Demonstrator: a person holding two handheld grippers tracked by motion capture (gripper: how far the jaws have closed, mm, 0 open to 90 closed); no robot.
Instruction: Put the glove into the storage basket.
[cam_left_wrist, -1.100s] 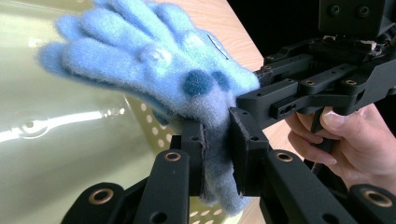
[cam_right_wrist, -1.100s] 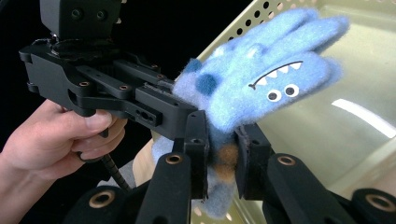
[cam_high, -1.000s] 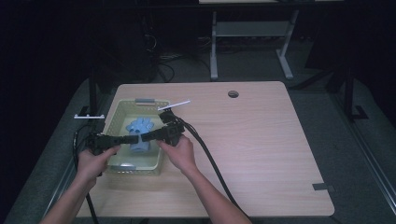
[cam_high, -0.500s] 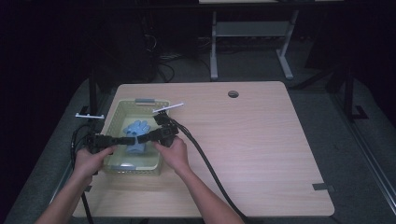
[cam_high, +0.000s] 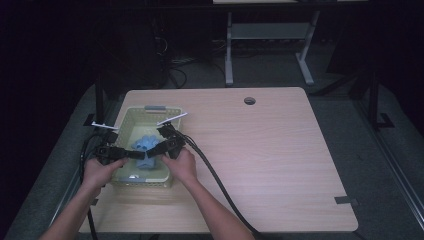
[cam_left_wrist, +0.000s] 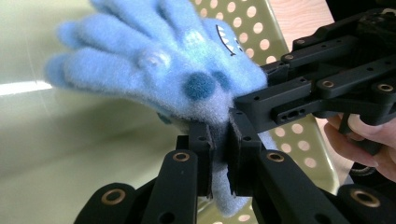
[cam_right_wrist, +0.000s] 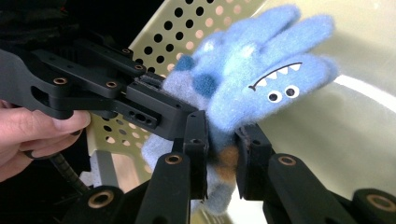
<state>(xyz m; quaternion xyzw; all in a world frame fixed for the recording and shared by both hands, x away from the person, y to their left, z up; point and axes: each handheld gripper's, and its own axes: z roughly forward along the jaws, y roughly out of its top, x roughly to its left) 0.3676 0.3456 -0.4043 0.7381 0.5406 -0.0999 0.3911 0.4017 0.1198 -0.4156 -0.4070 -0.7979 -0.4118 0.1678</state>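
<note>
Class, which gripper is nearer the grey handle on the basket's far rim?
Right. The right gripper sits closer to the grey handle; the left gripper is lower, nearer the person.

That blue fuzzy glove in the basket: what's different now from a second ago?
Both hands have sunk a little toward the basket, lowering the blue glove with them. The left gripper has just been closing and now pinches the glove's cuff; the right gripper grips the glove too, as it did before. The basket and the table stayed where they were.
</note>
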